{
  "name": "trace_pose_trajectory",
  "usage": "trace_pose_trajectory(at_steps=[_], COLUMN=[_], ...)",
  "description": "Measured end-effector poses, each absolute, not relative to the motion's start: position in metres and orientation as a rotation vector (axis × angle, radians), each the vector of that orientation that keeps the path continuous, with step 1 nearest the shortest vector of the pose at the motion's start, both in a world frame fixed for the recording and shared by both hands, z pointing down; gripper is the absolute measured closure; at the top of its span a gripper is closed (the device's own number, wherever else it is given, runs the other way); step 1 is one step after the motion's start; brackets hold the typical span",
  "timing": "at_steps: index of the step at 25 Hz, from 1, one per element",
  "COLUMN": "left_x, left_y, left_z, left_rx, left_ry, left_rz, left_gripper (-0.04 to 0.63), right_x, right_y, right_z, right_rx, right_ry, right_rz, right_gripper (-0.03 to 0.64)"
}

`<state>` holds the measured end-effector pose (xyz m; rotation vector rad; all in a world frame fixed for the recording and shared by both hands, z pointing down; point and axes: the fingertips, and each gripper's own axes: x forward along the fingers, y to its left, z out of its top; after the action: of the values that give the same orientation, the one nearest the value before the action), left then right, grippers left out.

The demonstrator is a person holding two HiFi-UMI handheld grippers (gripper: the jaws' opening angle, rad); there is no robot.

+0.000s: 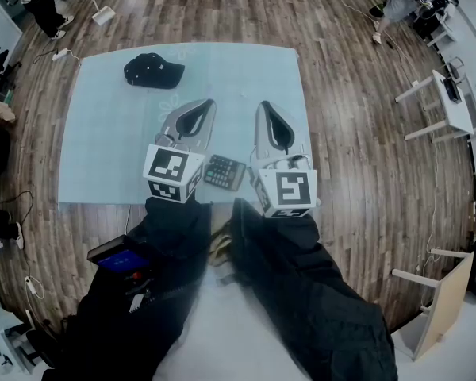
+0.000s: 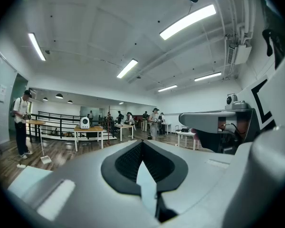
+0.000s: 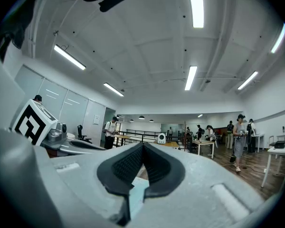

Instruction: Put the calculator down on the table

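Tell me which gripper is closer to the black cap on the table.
Left. In the head view, the left gripper is below and to the right of the black cap, apart from it. The right gripper is farther right, beyond the left one.

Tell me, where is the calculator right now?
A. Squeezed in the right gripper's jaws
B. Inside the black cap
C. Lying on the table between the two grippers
C: the calculator lies flat on the light blue table, between the left gripper and the right gripper. Both grippers are shut with nothing in them, and the black cap sits far off near the table's far corner.
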<state>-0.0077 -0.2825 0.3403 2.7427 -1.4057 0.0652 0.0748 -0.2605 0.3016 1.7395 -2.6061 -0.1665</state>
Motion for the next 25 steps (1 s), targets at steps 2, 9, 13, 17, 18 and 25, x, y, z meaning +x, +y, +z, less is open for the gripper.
trace_pose_trajectory(at_steps=[2,9,13,17,18,25], left_x=[-0.009,-0.01,-0.01,-0.011,-0.012,-0.015], left_y=[-0.283,-0.28,-0.28,-0.283,-0.283,-0.283], left_z=[0.342,0.343,0.345,0.347,0.347,0.352], left_rx=[2.738,2.729,2.728,2.72,2.719,2.703], left_ry=[-1.41,-1.417,-1.414,-1.419,-1.421,-1.426], left_rz=[0.07,0.081,0.084,0.089,0.09,0.092], left_gripper=[0.592,0.592,0.592,0.592,0.592,0.592], right_x=[0.074,0.075,0.073,0.074,0.075,0.068], right_y=[-0.261,-0.258,-0.258,-0.262,-0.262,-0.263], right_z=[0.303,0.304,0.306,0.305,0.304,0.31], right_rx=[1.738,1.744,1.742,1.753,1.756,1.72], right_ry=[-2.606,-2.601,-2.602,-2.592,-2.589,-2.61], right_rz=[-0.166,-0.162,-0.161,-0.154,-0.153,-0.156], right_gripper=[0.624,0.625,0.624,0.625,0.626,0.626])
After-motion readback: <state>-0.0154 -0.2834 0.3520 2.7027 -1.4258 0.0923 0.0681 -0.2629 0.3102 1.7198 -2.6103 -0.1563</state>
